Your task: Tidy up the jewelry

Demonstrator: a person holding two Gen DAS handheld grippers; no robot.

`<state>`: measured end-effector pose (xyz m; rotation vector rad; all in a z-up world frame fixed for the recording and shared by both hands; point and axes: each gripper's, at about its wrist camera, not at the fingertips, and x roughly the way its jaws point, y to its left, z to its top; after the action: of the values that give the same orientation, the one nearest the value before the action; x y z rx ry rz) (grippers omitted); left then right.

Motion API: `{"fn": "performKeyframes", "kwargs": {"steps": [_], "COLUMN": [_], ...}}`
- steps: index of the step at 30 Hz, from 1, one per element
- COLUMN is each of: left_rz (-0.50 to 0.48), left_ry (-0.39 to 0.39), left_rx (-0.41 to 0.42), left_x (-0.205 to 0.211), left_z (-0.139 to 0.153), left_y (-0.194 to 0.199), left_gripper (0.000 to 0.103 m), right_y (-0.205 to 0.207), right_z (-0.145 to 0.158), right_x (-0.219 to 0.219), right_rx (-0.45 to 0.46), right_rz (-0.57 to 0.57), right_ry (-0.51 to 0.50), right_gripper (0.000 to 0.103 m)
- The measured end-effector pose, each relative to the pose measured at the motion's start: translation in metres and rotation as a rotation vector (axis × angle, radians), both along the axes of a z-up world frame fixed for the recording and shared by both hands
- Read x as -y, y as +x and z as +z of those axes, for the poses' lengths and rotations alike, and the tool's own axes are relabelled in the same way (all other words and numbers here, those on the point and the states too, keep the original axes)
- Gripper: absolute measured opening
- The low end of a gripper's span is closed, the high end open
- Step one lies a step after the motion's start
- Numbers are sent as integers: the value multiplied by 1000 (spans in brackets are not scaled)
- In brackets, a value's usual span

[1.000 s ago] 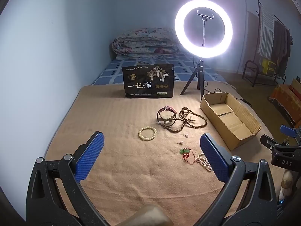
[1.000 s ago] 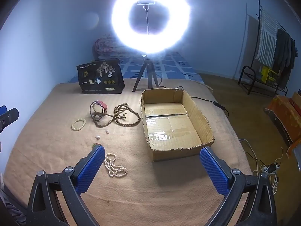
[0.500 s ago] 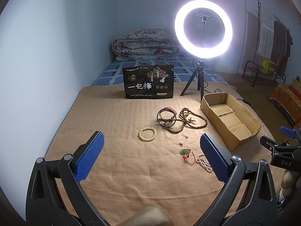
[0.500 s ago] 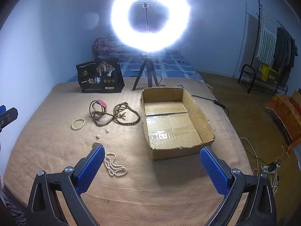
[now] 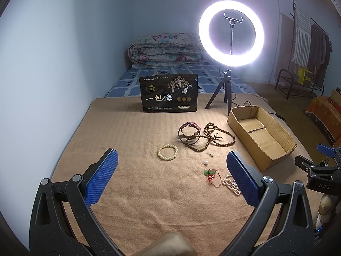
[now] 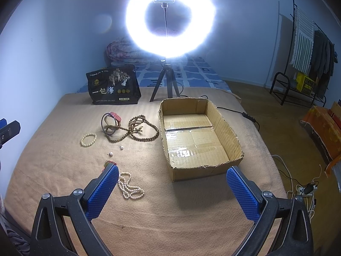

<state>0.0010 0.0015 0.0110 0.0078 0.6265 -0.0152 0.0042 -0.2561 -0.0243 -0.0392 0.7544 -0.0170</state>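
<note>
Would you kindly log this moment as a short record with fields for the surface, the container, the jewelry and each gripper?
surface: tan blanket on a bed
container: open cardboard box, nothing in it
jewelry out on blanket: cream bead bracelet, brown bead necklace, white pearl strand, green pendant on red cord, two small pearl earrings
left gripper: open, holds nothing
right gripper: open, holds nothing
lighting: ring light on tripod

Pale blue walls; lit ring light on tripod; folded quilt; clothes rack right.
</note>
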Motion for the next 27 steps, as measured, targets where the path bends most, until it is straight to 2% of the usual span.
{"fn": "performKeyframes", "kwargs": {"steps": [27], "left_rz": [1], "left_ry": [0], "left_rx": [2], "left_x": [0], "left_z": [1], "left_y": [-1], "left_gripper": [103], "right_y": [-1], "right_z": [-3], "right_x": [-1], "right_rx": [-5], "right_rz": [4], "right_ry": [3], "right_gripper": [102]}}
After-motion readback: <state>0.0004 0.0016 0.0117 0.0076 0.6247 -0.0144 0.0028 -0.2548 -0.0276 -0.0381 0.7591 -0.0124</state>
